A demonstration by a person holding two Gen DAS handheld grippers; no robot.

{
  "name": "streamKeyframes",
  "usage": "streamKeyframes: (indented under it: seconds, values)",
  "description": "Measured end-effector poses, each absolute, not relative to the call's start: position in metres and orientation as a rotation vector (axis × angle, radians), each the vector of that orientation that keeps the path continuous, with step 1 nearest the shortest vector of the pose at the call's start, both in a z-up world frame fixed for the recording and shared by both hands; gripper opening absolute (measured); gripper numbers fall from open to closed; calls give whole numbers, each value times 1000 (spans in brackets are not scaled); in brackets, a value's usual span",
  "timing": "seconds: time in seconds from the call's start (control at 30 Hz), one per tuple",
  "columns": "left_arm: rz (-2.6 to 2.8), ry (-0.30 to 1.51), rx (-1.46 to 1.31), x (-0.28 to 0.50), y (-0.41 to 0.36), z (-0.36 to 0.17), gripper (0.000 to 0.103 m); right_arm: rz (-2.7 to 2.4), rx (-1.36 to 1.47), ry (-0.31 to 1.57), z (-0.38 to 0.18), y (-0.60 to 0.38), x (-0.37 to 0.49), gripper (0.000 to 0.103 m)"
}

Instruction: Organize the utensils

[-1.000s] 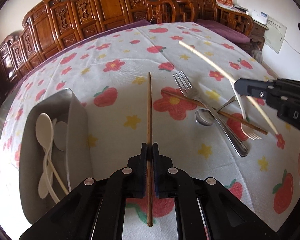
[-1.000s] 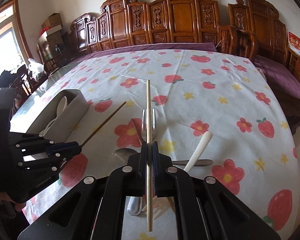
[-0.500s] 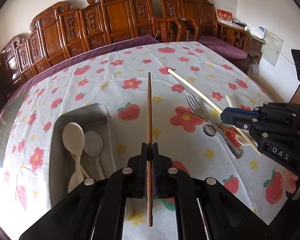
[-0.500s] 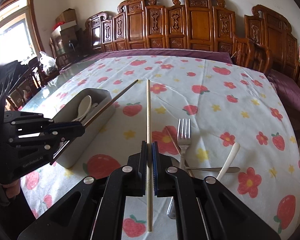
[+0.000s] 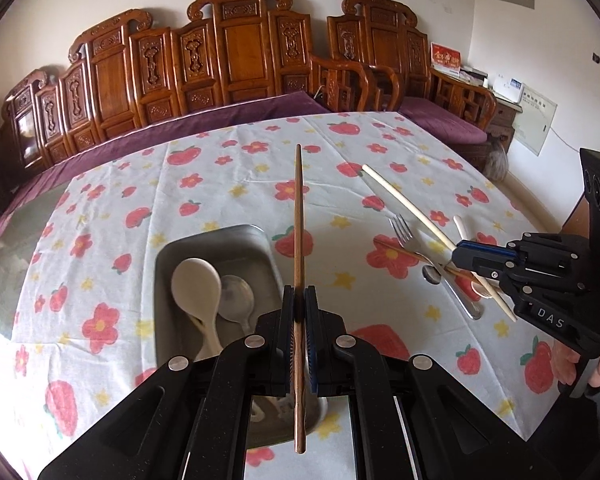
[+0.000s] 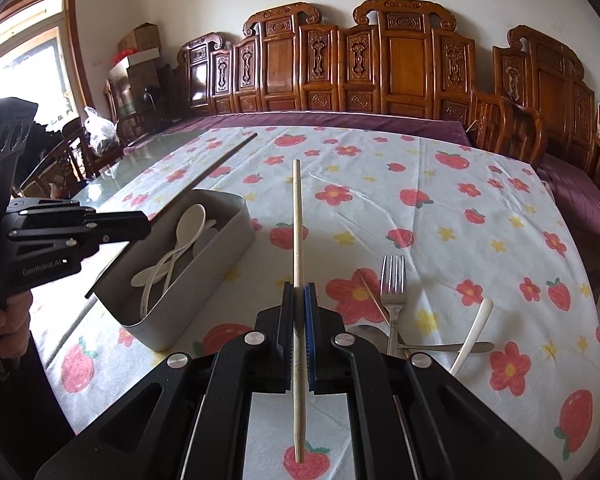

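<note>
My left gripper [image 5: 299,300] is shut on a dark brown chopstick [image 5: 299,220] and holds it in the air over the right side of a grey metal tray [image 5: 260,236]. The tray holds a white spoon [image 5: 196,280] and a metal spoon [image 5: 236,300]. My right gripper [image 6: 299,296] is shut on a pale wooden chopstick [image 6: 297,216] above the cloth, right of the tray [image 6: 204,280]. A metal fork [image 6: 393,284], a white spoon [image 6: 474,332], a metal spoon and a thin brown chopstick [image 6: 374,292] lie on the cloth to the right.
The table [image 6: 440,208] wears a white cloth with strawberries and flowers. Carved wooden benches [image 5: 236,52] with purple cushions stand behind it. The left gripper [image 6: 72,224] shows at the left of the right wrist view, the right gripper [image 5: 532,276] at the right of the left wrist view.
Both grippers have risen and moved left toward the tray with their chopsticks. The brown chopstick now hangs over the tray's right side.
</note>
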State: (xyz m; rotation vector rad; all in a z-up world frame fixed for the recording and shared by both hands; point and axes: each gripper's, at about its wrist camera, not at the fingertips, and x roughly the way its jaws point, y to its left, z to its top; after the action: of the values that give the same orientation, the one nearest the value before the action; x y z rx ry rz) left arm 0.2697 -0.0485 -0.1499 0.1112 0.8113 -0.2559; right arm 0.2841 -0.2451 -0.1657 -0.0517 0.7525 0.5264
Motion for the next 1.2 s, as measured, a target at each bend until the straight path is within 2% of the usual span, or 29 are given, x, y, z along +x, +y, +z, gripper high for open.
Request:
streamKeyframes:
  seconds: [0.37, 0.7, 1.2]
  values:
    - [-210, 876, 55, 279, 0, -180, 4, 506, -98, 770, -178, -231, 283, 6]
    - [-209, 960, 35, 286, 3, -208, 4, 493, -114, 790, -187, -228, 284, 6]
    - [-185, 939, 8, 289, 17, -204, 6, 478, -104, 793, -181, -213, 280, 6]
